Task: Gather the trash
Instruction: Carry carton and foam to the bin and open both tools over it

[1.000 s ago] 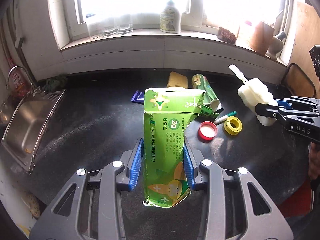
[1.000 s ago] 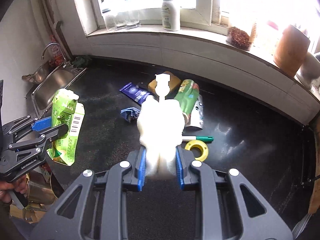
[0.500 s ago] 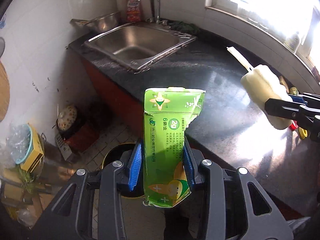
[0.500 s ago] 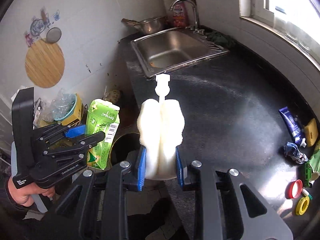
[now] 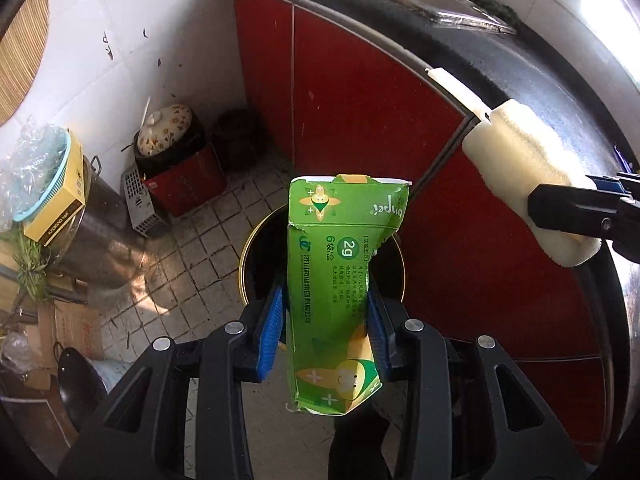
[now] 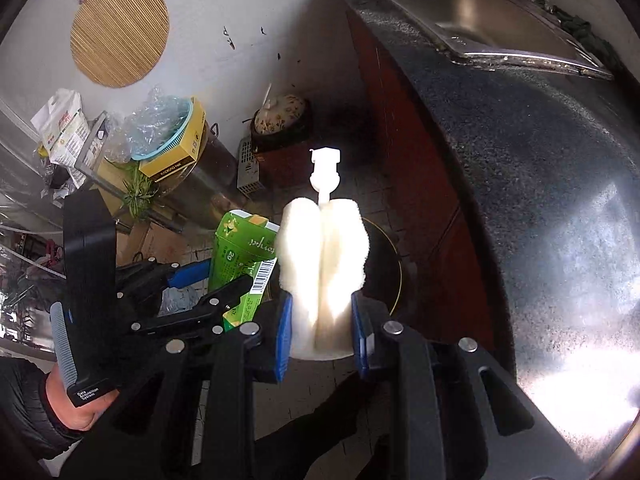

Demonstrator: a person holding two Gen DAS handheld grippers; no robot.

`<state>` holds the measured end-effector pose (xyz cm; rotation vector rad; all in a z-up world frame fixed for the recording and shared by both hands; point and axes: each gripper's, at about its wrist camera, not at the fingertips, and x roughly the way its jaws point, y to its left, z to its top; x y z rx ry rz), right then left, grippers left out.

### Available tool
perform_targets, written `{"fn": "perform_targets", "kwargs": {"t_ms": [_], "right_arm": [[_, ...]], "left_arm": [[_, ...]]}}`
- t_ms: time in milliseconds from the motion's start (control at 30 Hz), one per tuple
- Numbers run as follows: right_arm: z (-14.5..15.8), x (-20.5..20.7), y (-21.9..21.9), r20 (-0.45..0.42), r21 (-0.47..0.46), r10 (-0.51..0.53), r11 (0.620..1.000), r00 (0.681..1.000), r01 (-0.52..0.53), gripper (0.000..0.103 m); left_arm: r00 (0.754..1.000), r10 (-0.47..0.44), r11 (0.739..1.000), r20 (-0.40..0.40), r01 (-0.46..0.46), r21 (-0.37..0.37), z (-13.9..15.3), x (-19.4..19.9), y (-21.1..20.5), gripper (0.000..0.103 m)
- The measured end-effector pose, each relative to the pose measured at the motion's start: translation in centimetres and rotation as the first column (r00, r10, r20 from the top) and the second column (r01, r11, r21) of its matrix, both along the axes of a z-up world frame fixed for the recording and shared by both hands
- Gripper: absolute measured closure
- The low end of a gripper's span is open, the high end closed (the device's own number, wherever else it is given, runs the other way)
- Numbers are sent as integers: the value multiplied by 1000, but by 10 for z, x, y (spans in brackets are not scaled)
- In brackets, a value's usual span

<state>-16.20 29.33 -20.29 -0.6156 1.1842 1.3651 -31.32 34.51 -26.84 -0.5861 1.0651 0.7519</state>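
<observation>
My left gripper (image 5: 326,316) is shut on a torn green carton (image 5: 340,280) and holds it over the open round trash bin (image 5: 256,264) on the tiled floor. The carton (image 6: 240,252) and the left gripper (image 6: 216,284) also show in the right wrist view. My right gripper (image 6: 322,316) is shut on a white sponge brush (image 6: 324,256) with a plastic handle, held above the same bin (image 6: 384,268). The brush (image 5: 528,184) shows at the right of the left wrist view, level with the counter edge.
Red cabinet doors (image 5: 360,92) and the black countertop (image 6: 540,180) with a steel sink (image 6: 480,20) stand to the right. A clay pot (image 5: 164,128), a red box (image 5: 184,184), a steel drum (image 5: 96,232) and a yellow box (image 5: 60,204) crowd the floor at left.
Both grippers swung away from the countertop and down toward the floor. The carton and the brush now hang over the trash bin. Both stay gripped.
</observation>
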Motion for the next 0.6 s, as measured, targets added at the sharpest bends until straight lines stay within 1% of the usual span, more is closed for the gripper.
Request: {"fn": "perform_targets", "kwargs": {"t_ms": [167, 267, 333, 367, 433, 467, 500, 533, 567, 600], "right_arm": [[-41, -4, 22, -7, -77, 11, 997, 1000, -12, 78], [-54, -1, 32, -8, -96, 7, 995, 1000, -7, 77], [-60, 0, 39, -4, -107, 6, 994, 1000, -7, 76], [-60, -1, 42, -5, -107, 7, 994, 1000, -7, 74], [-61, 0, 47, -5, -106, 5, 994, 1000, -6, 62], [-61, -1, 50, -11, -111, 4, 994, 1000, -5, 49], [-61, -1, 53, -8, -112, -1, 994, 1000, 0, 36], [-60, 1, 53, -9, -103, -8, 995, 1000, 7, 31], [-58, 3, 54, -13, -95, -13, 995, 1000, 12, 29], [-55, 5, 54, -17, -90, -14, 996, 1000, 13, 29]], "left_arm": [[1000, 28, 999, 4, -27, -44, -36, -2, 17, 66], [1000, 24, 998, 4, -24, -56, -46, -2, 21, 65], [1000, 16, 999, 0, -16, -48, -49, -1, 23, 65], [1000, 13, 999, -2, -13, -46, -50, 0, 23, 65], [1000, 13, 998, 2, -13, -54, -55, -2, 28, 61], [1000, 16, 998, 4, -15, -57, -53, -1, 28, 45], [1000, 24, 999, -5, -25, -40, -52, -1, 29, 28], [1000, 28, 999, -4, -28, -20, -49, -2, 28, 27], [1000, 24, 1000, -1, -24, -14, -47, -2, 29, 26], [1000, 19, 1000, -2, -19, -17, -46, -1, 29, 26]]}}
